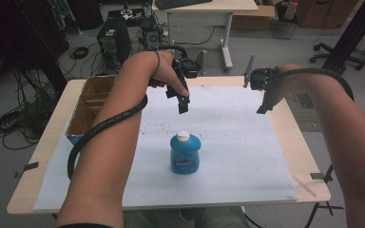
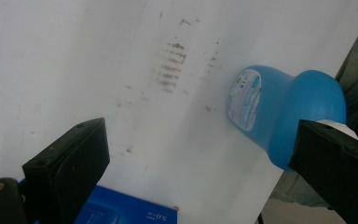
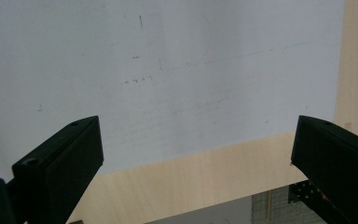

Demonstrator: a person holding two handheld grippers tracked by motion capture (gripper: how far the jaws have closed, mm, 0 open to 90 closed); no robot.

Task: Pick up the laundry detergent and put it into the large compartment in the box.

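Note:
A squat blue bottle (image 1: 185, 155) with a white cap stands upright on the white sheet (image 1: 228, 142), near the table's middle. My left gripper (image 1: 183, 105) hangs above the sheet just beyond the bottle, apart from it. In the left gripper view its jaws stand wide apart, the left gripper (image 2: 200, 140) holds nothing, and the bottle (image 2: 279, 112) lies farther off, partly behind the right-hand jaw. My right gripper (image 1: 262, 107) hovers over the sheet's far right part. In the right gripper view the right gripper (image 3: 193, 135) is open over bare sheet.
An open cardboard box (image 1: 89, 105) sits on the table's far left corner. The wooden table edge (image 3: 223, 177) runs close under the right gripper. A blue printed panel (image 2: 126, 211) shows at the bottom of the left gripper view. Desks, cables and a computer stand on the floor behind.

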